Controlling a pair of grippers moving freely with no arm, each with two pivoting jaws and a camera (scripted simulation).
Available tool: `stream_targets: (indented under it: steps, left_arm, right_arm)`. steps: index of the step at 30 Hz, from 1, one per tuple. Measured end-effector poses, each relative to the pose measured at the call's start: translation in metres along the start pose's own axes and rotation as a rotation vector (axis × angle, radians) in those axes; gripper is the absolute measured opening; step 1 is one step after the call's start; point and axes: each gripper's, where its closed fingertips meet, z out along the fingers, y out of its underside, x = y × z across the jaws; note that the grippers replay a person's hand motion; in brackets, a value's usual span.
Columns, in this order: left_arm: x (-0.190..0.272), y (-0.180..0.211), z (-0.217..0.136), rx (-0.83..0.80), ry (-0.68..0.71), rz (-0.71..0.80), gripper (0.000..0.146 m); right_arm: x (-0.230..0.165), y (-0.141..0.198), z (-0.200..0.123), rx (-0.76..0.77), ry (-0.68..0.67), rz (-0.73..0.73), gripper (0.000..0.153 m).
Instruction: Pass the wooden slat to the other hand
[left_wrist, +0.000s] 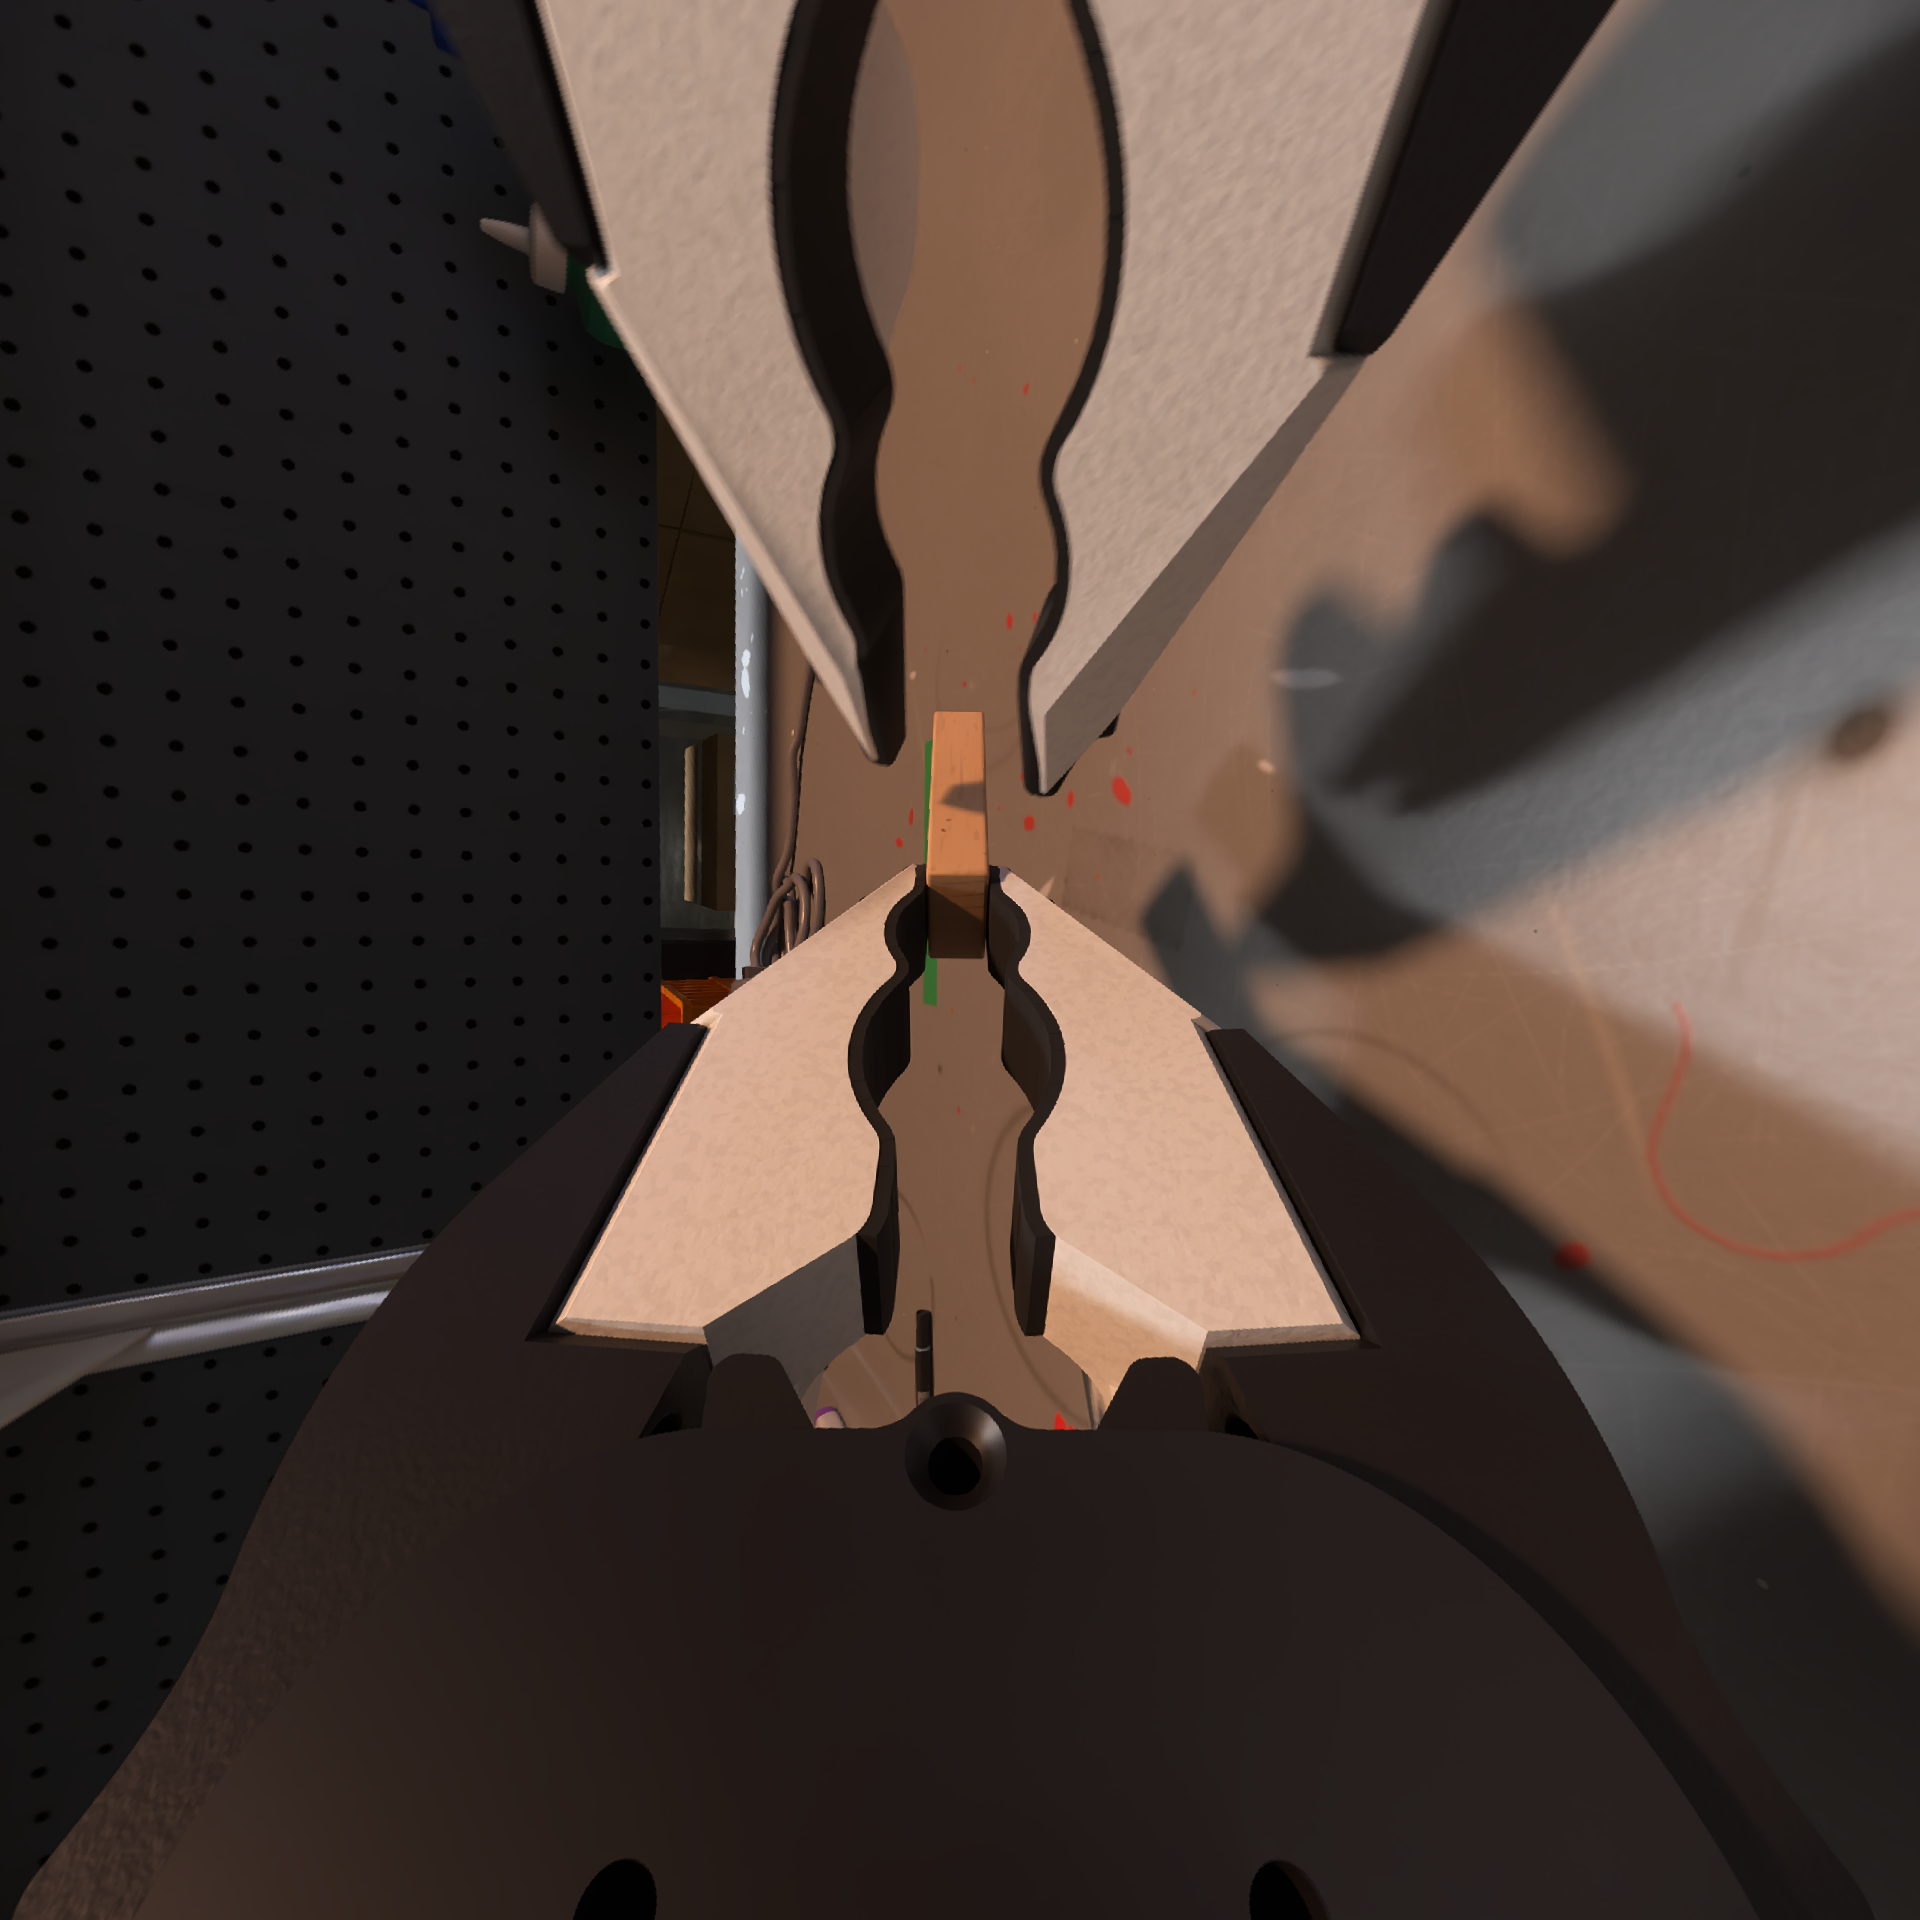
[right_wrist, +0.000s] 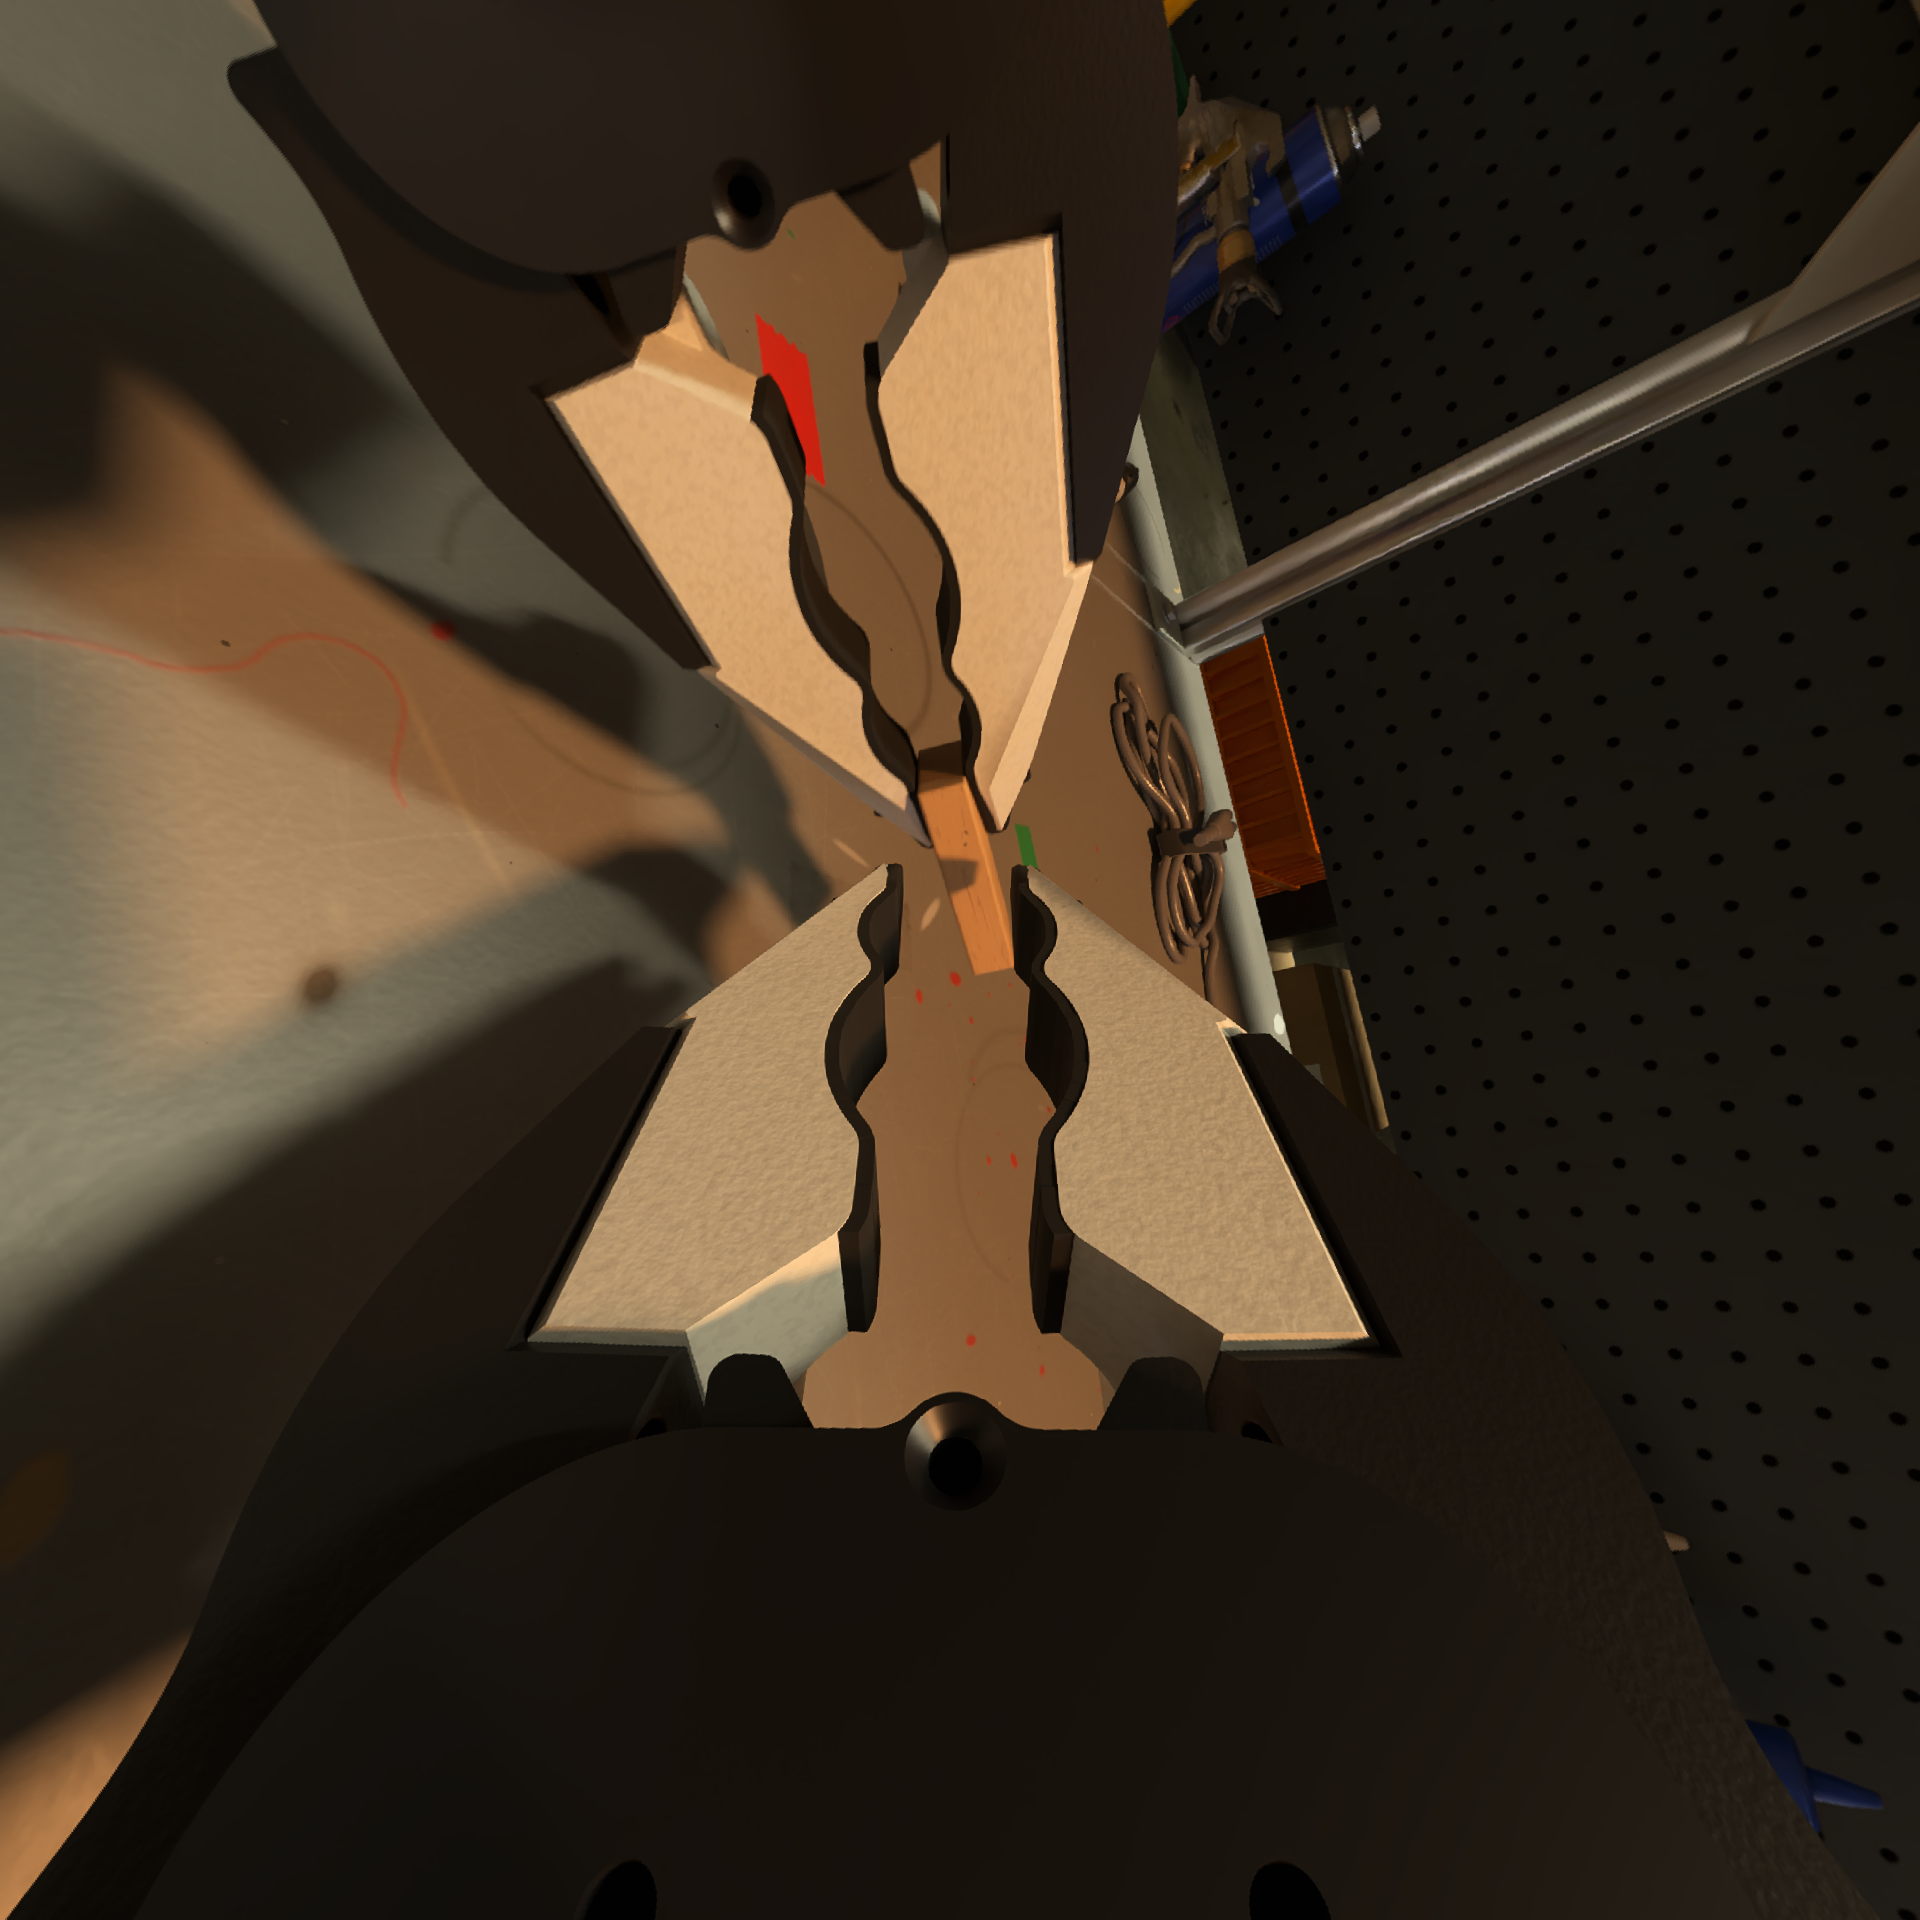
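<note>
The wooden slat (left_wrist: 956, 831) is a short light-brown strip. My left gripper (left_wrist: 956, 894) is shut on its near end, and the slat sticks out forward past the fingertips. My right gripper (left_wrist: 961, 758) comes in from the top of the left wrist view, tip to tip with the left one. It is open, with its fingertips on either side of the slat's free end and a gap on each side. In the right wrist view the slat (right_wrist: 977, 914) lies between my right gripper's (right_wrist: 956, 883) open fingers, held by the left gripper (right_wrist: 951, 805) opposite.
Both grippers hover over a tan workbench (right_wrist: 312, 831) with red specks. A black pegboard (right_wrist: 1610, 935) stands alongside, with a metal bar (right_wrist: 1558, 436) in front and a blue tool (right_wrist: 1278, 177) hung on it. A coiled cable (right_wrist: 1174, 831) and an orange box (right_wrist: 1257, 769) lie by the bench edge.
</note>
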Motion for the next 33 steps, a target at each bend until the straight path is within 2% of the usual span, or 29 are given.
stream_targets:
  steps: [6,14,22,28,29,32,33]
  left_arm:
    - [0.004,0.0,0.002,-0.026,-0.011,0.037,0.01]
    - [0.003,0.0,-0.002,0.063,-0.064,-0.045,0.01]
    - [0.014,-0.004,-0.006,0.141,-0.05,-0.074,0.01]
    - [0.016,0.006,-0.004,0.096,-0.09,-0.008,0.01]
    - [0.016,0.008,-0.004,0.081,-0.101,0.003,0.01]
    - [0.013,0.01,-0.007,0.084,-0.114,-0.013,0.01]
    - [0.012,0.01,-0.008,0.096,-0.109,-0.033,0.01]
  right_arm:
    - [-0.002,-0.002,0.003,-0.011,0.02,-0.06,0.026]
    - [-0.003,-0.009,-0.006,0.073,0.063,-0.055,0.021]
    - [-0.005,-0.011,-0.004,0.111,0.081,-0.108,0.021]
    - [-0.01,-0.007,0.002,0.109,0.008,-0.017,0.021]
    - [-0.012,-0.005,0.003,0.11,-0.011,0.0,0.024]
    - [-0.013,0.004,0.005,0.085,-0.045,0.039,0.046]
    - [-0.013,0.009,0.007,0.062,-0.045,0.034,0.049]
